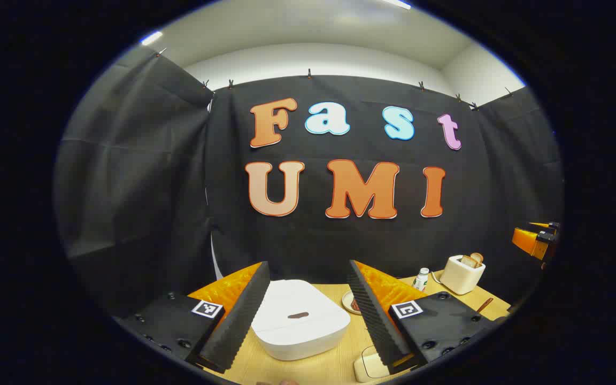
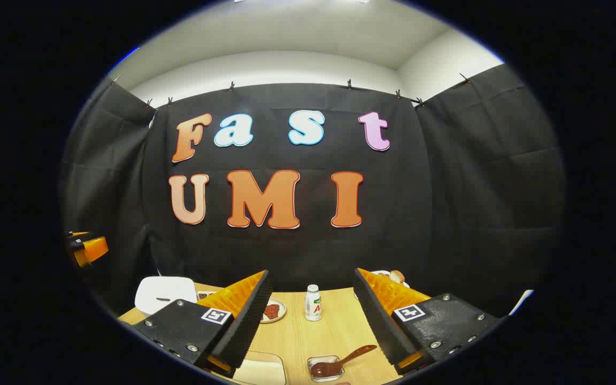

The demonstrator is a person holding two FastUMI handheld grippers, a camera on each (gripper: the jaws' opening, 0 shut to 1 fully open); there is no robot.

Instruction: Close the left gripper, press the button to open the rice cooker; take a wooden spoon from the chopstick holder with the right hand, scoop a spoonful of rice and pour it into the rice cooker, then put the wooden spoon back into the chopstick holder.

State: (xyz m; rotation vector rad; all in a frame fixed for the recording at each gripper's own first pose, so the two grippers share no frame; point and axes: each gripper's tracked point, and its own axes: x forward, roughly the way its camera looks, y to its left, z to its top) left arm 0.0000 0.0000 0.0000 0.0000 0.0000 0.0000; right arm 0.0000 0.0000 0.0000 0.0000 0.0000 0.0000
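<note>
Above the table [image 1: 335, 361], both tools (left [image 1: 308, 315], right [image 2: 312, 315]) gape wide, gripping nothing.

I see open tabletop [image 2: 335, 326] between my right fingers; bottle [image 2: 313, 302] stands mid-lane, spoon in a small dish [image 2: 325, 369] near. Rice cooker [image 1: 300, 325] blocks left lane.

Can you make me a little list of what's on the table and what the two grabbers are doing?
rice cooker: white, lid shut, ahead of the left gripper
left gripper: open, holding nothing
right gripper: open, holding nothing
wooden spoon: lying in a small clear dish
small bottle: upright on the table
toaster: bread in its slots
</note>
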